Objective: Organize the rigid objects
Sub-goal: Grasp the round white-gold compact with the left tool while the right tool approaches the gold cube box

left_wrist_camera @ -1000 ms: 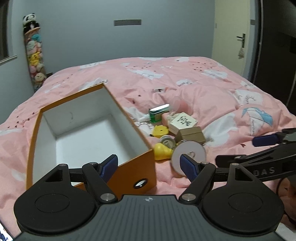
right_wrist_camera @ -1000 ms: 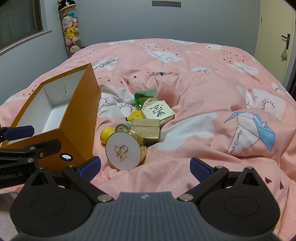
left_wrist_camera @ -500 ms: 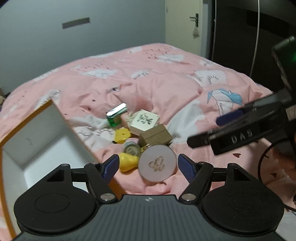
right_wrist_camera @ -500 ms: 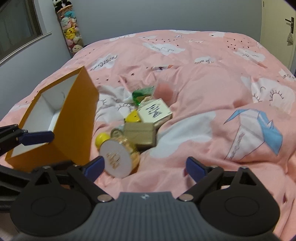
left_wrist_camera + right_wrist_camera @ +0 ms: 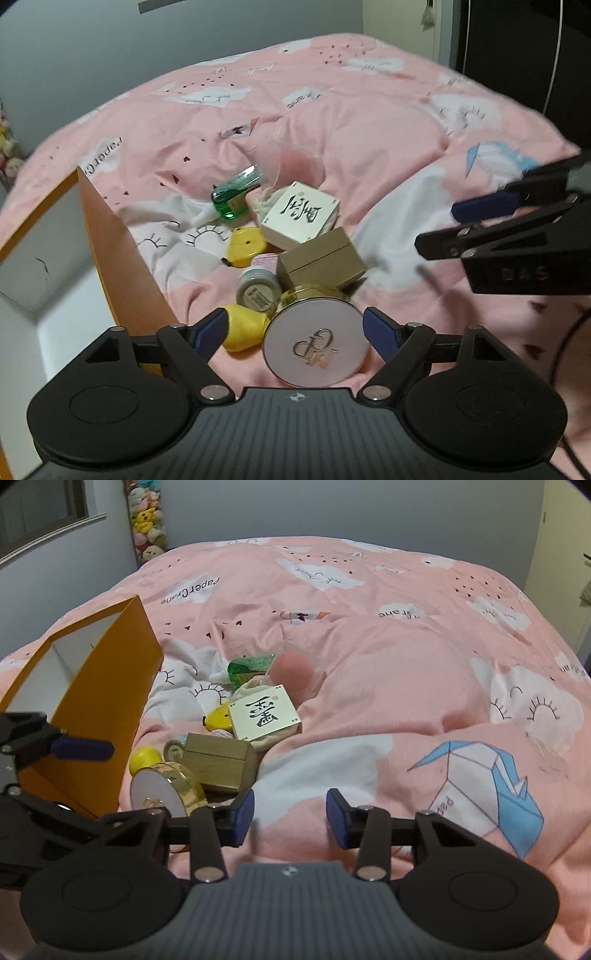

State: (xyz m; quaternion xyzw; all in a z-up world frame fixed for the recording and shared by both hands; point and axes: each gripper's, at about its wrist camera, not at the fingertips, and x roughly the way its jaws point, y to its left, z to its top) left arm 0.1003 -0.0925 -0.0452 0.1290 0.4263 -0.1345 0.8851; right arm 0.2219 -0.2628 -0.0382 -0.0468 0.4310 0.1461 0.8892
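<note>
Pink-lidded and gold-rimmed, the round compact [image 5: 317, 346] sits between the spread, still-widening fingers of the left tool [image 5: 293, 332], untouched, with a yellow toy [image 5: 243, 328] at the left finger. Beyond it lie a small jar [image 5: 258, 290], a gold box [image 5: 320, 263], a cream box [image 5: 299, 216] with black lettering and a green bottle [image 5: 232, 197], and the open orange box [image 5: 122, 258] stands to the tool's left. The right tool [image 5: 290, 818] hovers over bare pink bed cover [image 5: 406, 686], its jaws narrowing on nothing, right of the pile.

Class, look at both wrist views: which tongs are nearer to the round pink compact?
Left. The left tongs straddle the round pink compact, jaws opening around it; the right tongs sit off to its right, closing on nothing.
</note>
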